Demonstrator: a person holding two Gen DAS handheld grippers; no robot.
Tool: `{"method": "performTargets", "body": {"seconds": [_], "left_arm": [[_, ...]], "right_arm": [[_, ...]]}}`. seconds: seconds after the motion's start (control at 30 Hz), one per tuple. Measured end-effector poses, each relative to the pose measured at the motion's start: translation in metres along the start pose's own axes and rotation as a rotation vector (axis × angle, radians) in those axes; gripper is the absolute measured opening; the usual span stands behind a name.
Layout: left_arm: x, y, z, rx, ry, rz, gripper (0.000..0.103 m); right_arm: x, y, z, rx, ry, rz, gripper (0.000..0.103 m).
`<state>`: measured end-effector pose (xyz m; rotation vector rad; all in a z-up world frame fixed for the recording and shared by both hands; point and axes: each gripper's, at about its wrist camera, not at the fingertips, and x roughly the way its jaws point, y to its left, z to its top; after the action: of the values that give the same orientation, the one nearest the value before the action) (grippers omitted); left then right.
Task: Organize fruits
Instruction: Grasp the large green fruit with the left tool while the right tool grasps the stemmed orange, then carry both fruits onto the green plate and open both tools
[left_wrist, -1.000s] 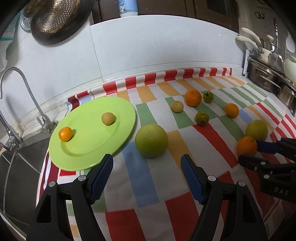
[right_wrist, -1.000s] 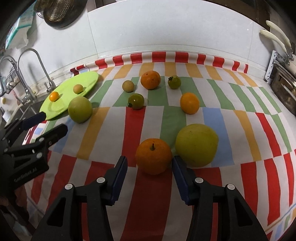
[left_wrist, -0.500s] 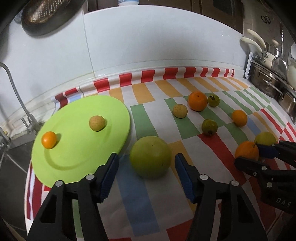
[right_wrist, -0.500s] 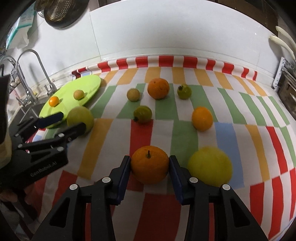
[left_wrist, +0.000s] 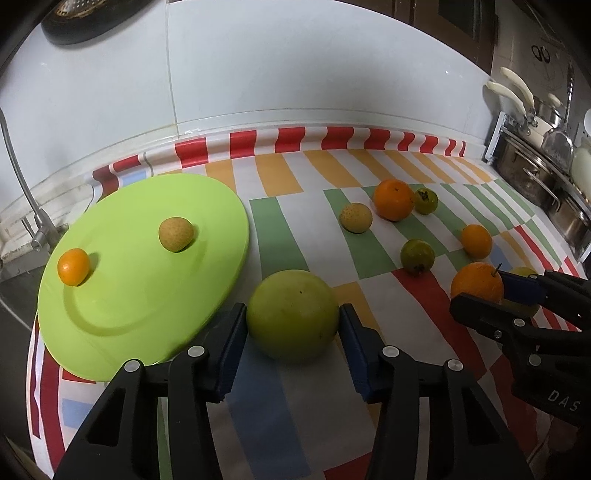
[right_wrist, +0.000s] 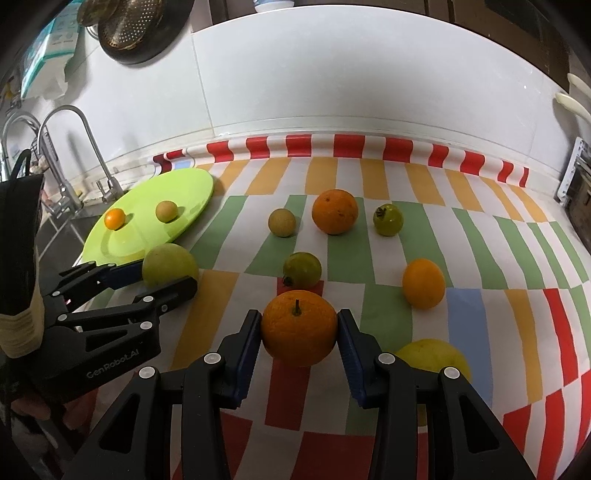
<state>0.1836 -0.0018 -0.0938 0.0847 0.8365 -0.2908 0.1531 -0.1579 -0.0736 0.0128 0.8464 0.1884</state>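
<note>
My left gripper is shut on a large green fruit that sits on the striped cloth beside the lime-green plate. The plate holds a small orange fruit and a tan fruit. My right gripper is shut on an orange with a stem; the orange seems slightly raised off the cloth. In the right wrist view the left gripper grips the green fruit. Several other fruits lie loose on the cloth.
On the cloth lie a big orange, a tan fruit, two green fruits, a small orange and a yellow fruit. A sink tap stands left; pots stand right.
Both grippers moved forward and closed: the left onto the large green fruit, the right onto the stemmed orange, which shifted away from the yellow fruit.
</note>
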Motion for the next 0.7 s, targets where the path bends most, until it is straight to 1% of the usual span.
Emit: {"method": "performTargets", "body": {"seconds": [0.23, 0.47, 0.7], "left_arm": [[-0.015, 0.0, 0.001, -0.006, -0.018, 0.008, 0.049], [-0.038, 0.006, 0.001, -0.033, -0.05, 0.024, 0.049], [-0.06, 0.025, 0.007, -0.062, -0.101, 0.082, 0.049]], "right_arm": [[-0.006, 0.002, 0.001, -0.005, -0.01, 0.01, 0.042], [-0.021, 0.012, 0.009, -0.033, -0.052, 0.028, 0.042], [-0.03, 0.03, 0.031, -0.07, -0.111, 0.065, 0.042]]}}
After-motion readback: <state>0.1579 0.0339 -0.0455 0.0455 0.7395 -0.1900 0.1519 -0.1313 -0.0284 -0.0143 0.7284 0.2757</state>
